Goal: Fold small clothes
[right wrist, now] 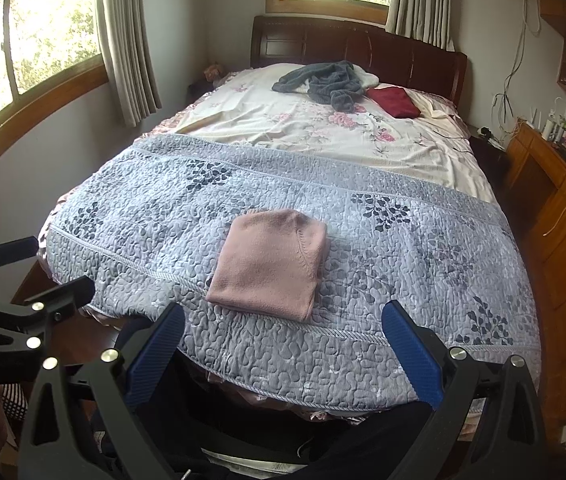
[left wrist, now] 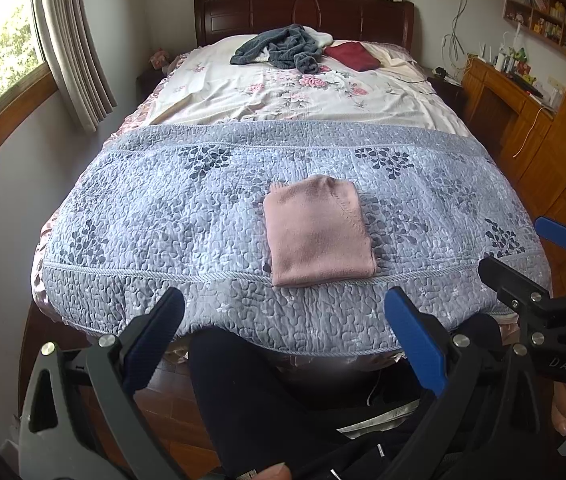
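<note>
A pink garment point(left wrist: 317, 232) point(right wrist: 269, 262) lies folded into a neat rectangle on the blue-grey quilt point(left wrist: 163, 216) point(right wrist: 403, 264), near the foot of the bed. My left gripper point(left wrist: 283, 312) hovers open over the bed's near edge, short of the garment, with nothing between its blue pads. My right gripper point(right wrist: 283, 320) is also open and empty, just in front of the garment's near edge. The right gripper point(left wrist: 523, 252) shows at the right of the left wrist view; the left gripper point(right wrist: 59, 268) shows at the left of the right wrist view.
A rumpled grey garment point(left wrist: 283, 50) point(right wrist: 323, 82) and a dark red cloth point(left wrist: 353, 56) point(right wrist: 395, 102) lie near the wooden headboard point(left wrist: 303, 12) on a floral sheet. A wooden desk point(left wrist: 515, 96) stands to the right. A person's dark-clothed legs point(left wrist: 251, 392) are below the grippers.
</note>
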